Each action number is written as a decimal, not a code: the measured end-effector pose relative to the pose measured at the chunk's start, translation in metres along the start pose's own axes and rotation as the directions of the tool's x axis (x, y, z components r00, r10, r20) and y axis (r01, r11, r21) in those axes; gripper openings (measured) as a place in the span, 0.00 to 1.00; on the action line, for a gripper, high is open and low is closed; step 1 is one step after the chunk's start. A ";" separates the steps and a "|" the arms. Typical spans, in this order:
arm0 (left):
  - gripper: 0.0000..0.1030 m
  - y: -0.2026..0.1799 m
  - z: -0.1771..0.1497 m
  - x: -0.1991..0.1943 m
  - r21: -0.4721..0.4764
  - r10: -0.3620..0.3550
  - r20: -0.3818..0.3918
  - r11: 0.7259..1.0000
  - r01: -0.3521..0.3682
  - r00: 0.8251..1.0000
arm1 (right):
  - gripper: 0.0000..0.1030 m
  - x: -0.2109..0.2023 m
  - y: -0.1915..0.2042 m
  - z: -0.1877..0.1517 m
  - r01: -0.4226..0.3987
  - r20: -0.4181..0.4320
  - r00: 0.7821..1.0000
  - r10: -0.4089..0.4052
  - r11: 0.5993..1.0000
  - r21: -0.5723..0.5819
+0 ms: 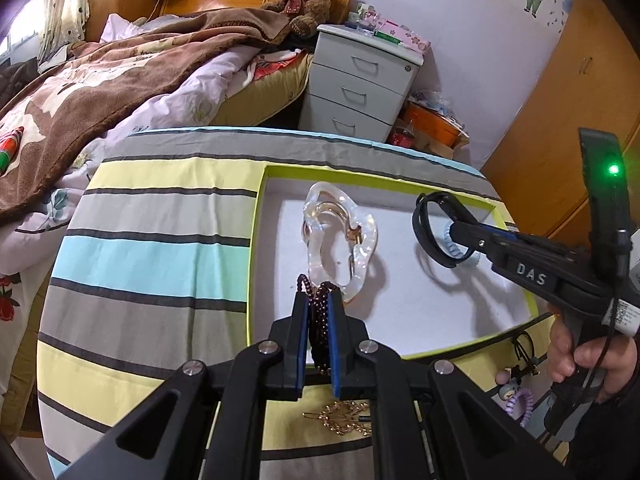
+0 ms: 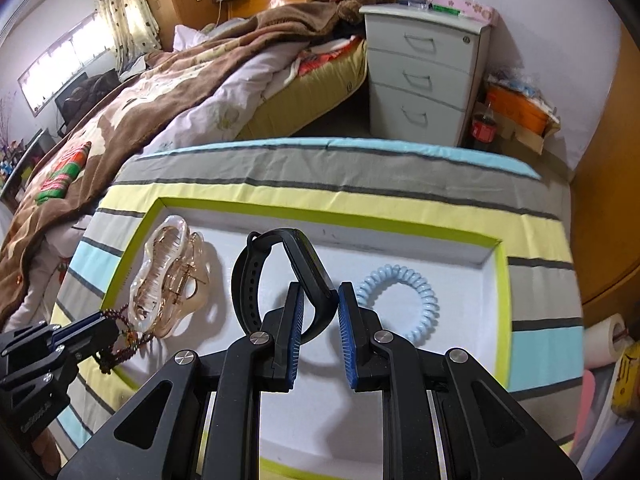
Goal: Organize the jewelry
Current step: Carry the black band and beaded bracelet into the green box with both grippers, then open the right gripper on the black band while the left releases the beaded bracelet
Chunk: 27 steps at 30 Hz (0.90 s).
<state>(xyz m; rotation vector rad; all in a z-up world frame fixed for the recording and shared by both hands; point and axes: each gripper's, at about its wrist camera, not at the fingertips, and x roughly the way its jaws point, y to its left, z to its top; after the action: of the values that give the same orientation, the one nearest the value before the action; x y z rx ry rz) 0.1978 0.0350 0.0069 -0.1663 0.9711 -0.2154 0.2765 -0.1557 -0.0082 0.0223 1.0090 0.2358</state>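
Note:
A white tray with a lime-green rim (image 1: 256, 216) (image 2: 503, 280) lies on the striped table. In it are a clear hair claw clip (image 1: 340, 236) (image 2: 168, 276) and a light blue coil hair tie (image 2: 416, 292) (image 1: 460, 254). My left gripper (image 1: 318, 300) (image 2: 116, 330) is shut on a dark beaded bracelet (image 1: 316, 320) (image 2: 124, 344) at the tray's near edge, beside the clip. My right gripper (image 2: 318, 294) (image 1: 450, 226) holds a black watch band (image 2: 272, 276) (image 1: 424, 224) over the tray, its jaws closed on the watch body.
A gold hair pin (image 1: 344, 418), a purple coil tie with a charm (image 1: 516, 396) and a black cord piece (image 1: 524, 344) lie on the cloth near the tray's front. A bed (image 1: 120, 80) and a drawer unit (image 1: 360, 84) stand behind the table.

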 end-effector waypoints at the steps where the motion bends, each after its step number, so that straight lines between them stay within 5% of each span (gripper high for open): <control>1: 0.09 0.001 0.000 0.001 -0.003 -0.003 -0.002 1.000 0.003 1.000 | 0.18 0.002 0.000 0.000 -0.002 -0.003 1.000 0.002 1.000 0.003; 27: 0.10 0.004 0.001 0.015 -0.020 0.007 -0.023 1.000 -0.007 1.000 | 0.18 0.025 0.003 0.004 0.058 -0.033 0.998 -0.058 0.998 -0.023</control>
<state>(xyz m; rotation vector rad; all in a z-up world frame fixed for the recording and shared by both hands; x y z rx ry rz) 0.2067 0.0356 -0.0056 -0.1795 0.9969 -0.2013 0.2923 -0.1470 -0.0265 -0.0313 1.0392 0.1949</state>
